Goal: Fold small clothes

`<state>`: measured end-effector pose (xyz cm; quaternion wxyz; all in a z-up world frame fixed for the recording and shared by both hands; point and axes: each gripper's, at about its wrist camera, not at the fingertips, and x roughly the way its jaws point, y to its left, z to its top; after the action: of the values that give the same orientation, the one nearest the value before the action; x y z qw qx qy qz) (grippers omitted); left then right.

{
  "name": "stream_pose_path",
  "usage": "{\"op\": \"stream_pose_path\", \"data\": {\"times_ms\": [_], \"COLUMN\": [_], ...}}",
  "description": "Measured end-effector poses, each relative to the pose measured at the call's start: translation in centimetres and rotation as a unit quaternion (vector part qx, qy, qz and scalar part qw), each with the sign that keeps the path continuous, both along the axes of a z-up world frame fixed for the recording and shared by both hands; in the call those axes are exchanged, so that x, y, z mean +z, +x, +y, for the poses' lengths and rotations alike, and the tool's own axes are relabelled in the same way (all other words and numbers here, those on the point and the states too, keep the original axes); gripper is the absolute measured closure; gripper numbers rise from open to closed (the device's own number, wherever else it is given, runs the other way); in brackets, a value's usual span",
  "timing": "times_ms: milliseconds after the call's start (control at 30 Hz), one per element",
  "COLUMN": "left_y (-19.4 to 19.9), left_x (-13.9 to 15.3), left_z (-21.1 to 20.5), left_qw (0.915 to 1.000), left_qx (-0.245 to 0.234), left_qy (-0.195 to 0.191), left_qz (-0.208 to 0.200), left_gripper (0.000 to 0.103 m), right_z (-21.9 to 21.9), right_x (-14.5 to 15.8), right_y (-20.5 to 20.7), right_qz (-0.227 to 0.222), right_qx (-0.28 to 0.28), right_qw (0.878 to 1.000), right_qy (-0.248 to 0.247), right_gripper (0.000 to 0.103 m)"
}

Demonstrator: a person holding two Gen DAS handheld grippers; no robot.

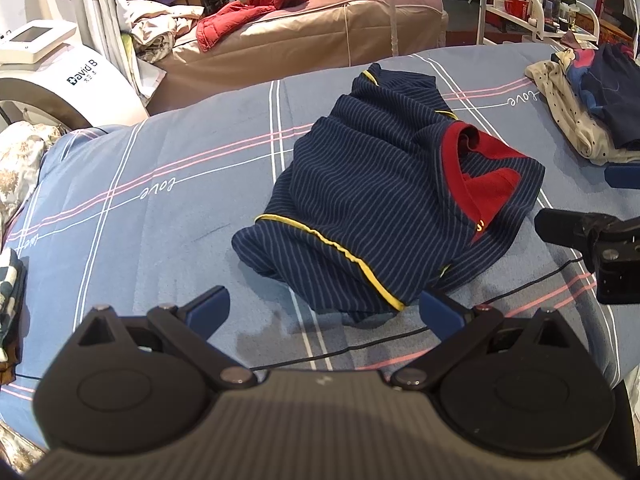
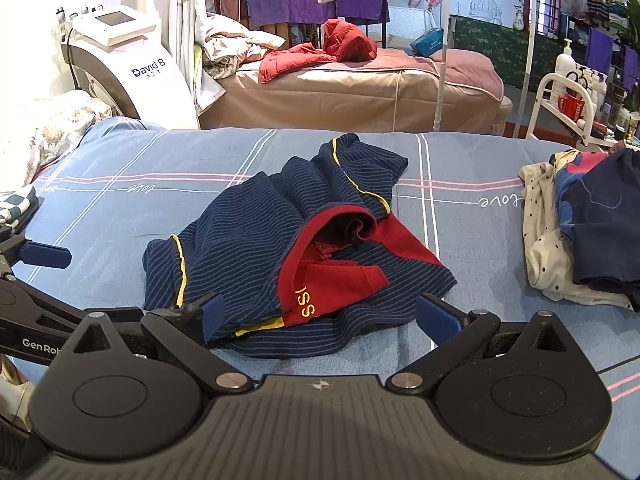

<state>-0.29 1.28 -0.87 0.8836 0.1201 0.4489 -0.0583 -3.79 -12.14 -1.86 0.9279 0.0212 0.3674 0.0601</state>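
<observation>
A small navy striped garment with yellow piping and a red collar lies crumpled on the blue checked bed cover. It also shows in the right wrist view. My left gripper is open and empty, just short of the garment's near hem. My right gripper is open, its jaws standing either side of the garment's near edge with the red "ISS" label. The right gripper also shows at the right edge of the left wrist view. The left gripper shows at the left edge of the right wrist view.
A pile of other small clothes lies on the cover at the right. A checked cloth sits at the left edge. Behind the bed stand a white machine, a tan massage bed with red clothing, and a white trolley.
</observation>
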Motion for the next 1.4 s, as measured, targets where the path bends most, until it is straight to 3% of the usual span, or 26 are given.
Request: {"op": "stream_pose_path", "data": {"times_ms": [533,700,800,900,1000,1100,1200,1267,1333,1400], "left_y": [-0.2,-1.5,-2.2,-2.7,-3.1,-3.2,-3.1,-2.3,-1.4,-0.8], "left_x": [-0.6,-1.6,-2.7,-3.6,-4.1,-5.4,-6.5,-7.0,-7.5,-7.8], "left_z": [0.1,-1.0,-2.7,-4.3,-5.4,-6.7,-7.1,-6.9,-6.5,-6.2], "left_qw": [0.9999,0.9964,0.9901,0.9848,0.9791,0.9707,0.9637,0.9678,0.9735,0.9743], "left_qx": [0.001,-0.063,-0.120,-0.153,-0.181,-0.196,-0.199,-0.194,-0.188,-0.187], "left_qy": [-0.003,0.015,0.050,0.061,0.060,0.108,0.148,0.137,0.116,0.114], "left_qz": [-0.010,-0.054,-0.053,-0.053,-0.070,-0.087,-0.099,-0.083,-0.060,-0.053], "left_gripper": [0.000,0.000,0.000,0.000,0.007,0.010,0.031,0.054,0.062,0.062], "right_z": [-0.2,-1.1,-2.0,-2.2,-2.4,-2.7,-2.9,-2.9,-3.0,-3.0], "right_x": [-0.3,-1.1,-1.7,-2.2,-2.6,-2.8,-3.1,-3.3,-3.4,-3.4], "right_y": [-0.1,-0.4,-0.6,-0.6,-0.5,-0.6,-0.6,-0.5,-0.5,-0.6], "right_qz": [-0.007,-0.024,-0.025,-0.021,-0.014,-0.015,-0.012,-0.010,-0.010,-0.011], "right_qx": [-0.002,-0.004,-0.018,-0.021,-0.024,-0.028,-0.033,-0.034,-0.034,-0.035], "right_qw": [1.000,0.999,0.998,0.999,0.999,0.999,0.999,0.999,0.999,0.999], "right_qy": [0.002,0.022,0.045,0.038,0.027,0.030,0.033,0.033,0.033,0.034], "right_gripper": [0.000,0.000,0.000,0.000,0.000,0.000,0.000,0.000,0.000,0.000]}}
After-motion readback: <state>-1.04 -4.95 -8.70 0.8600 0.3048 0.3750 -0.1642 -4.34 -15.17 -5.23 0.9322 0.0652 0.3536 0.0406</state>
